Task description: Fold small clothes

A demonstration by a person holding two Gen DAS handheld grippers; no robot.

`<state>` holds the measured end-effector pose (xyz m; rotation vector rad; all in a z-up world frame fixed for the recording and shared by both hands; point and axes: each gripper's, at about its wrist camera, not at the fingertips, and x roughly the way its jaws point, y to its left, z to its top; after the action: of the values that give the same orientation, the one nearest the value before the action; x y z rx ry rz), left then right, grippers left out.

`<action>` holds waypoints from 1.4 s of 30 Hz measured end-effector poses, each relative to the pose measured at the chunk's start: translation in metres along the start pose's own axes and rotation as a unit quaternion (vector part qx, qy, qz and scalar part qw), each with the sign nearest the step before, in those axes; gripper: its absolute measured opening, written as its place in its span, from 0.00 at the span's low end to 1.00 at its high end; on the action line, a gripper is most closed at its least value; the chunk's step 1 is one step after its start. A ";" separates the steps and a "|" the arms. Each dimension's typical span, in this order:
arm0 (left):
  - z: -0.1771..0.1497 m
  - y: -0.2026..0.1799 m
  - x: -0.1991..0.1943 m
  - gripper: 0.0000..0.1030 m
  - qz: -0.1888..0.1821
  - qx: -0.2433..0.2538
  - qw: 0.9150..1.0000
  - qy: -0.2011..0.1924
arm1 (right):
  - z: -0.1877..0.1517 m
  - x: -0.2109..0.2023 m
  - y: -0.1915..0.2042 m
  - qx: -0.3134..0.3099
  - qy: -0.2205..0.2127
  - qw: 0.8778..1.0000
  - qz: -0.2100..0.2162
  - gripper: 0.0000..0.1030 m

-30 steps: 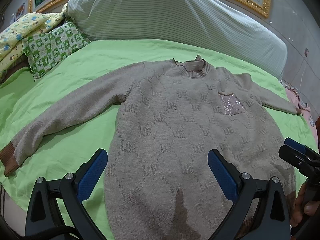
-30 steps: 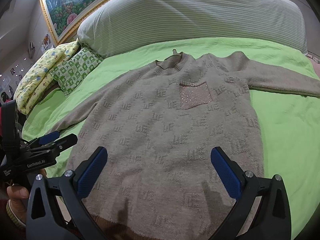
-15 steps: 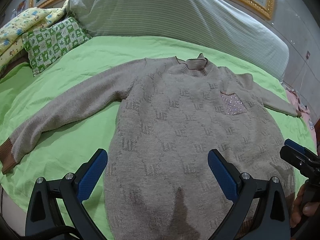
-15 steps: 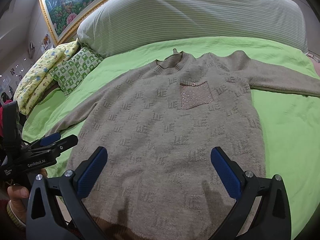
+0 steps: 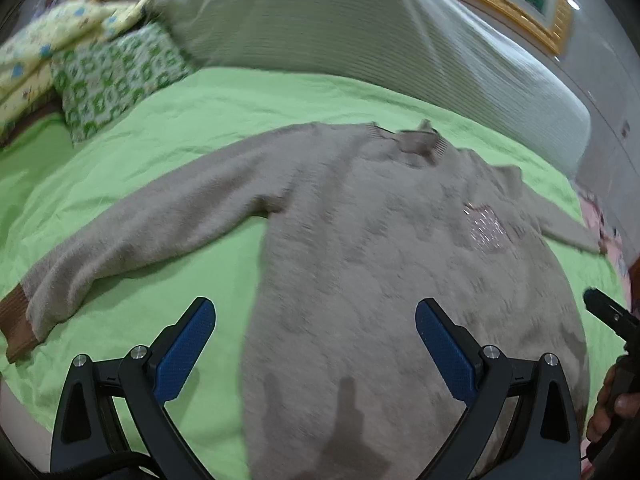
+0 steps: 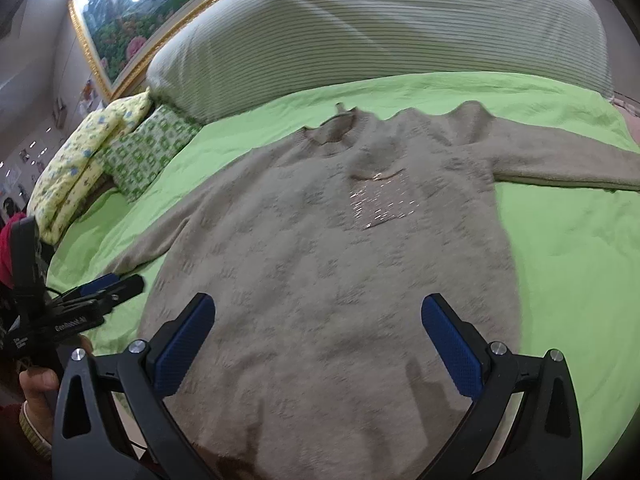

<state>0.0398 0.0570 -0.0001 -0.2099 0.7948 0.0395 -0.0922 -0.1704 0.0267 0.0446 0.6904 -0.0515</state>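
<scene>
A beige knit sweater lies flat and face up on the green bedsheet, both sleeves spread out to the sides. It has a sparkly chest pocket and a brown cuff on its left sleeve. My left gripper hovers open above the sweater's lower left side, holding nothing. My right gripper hovers open over the lower body of the sweater, also holding nothing. Both views are motion-blurred.
A large striped bolster pillow lies across the head of the bed. A green patterned cushion and a yellow quilt sit at the far left. A gold-framed painting hangs behind. A hand holds the left gripper.
Both grippers have moved forward and lower over the sweater, the left one drifting leftward. Neither has taken hold of anything.
</scene>
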 end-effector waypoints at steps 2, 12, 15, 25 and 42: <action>0.012 0.020 0.008 0.98 -0.009 -0.032 0.999 0.004 | 0.009 -0.001 -0.012 0.011 -0.002 1.000 -0.007 1.00; 0.063 0.077 0.093 0.98 -0.099 -0.137 0.980 0.107 | 0.060 0.026 -0.087 0.109 -0.002 0.994 0.024 1.00; 0.072 0.078 0.129 0.98 -0.106 -0.156 0.971 0.147 | 0.072 0.040 -0.111 0.143 0.003 0.989 0.033 1.00; 0.112 0.075 0.194 0.97 -0.087 -0.169 0.972 0.139 | 0.090 0.114 -0.196 0.266 0.070 0.960 0.050 0.74; 0.142 0.094 0.180 0.07 0.014 -0.064 0.996 0.056 | 0.126 0.114 -0.203 0.224 -0.021 0.973 -0.050 0.07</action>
<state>0.2555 0.1702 -0.0476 -0.3251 0.9086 0.1061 0.0629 -0.3837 0.0468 0.4422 0.6276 -0.3043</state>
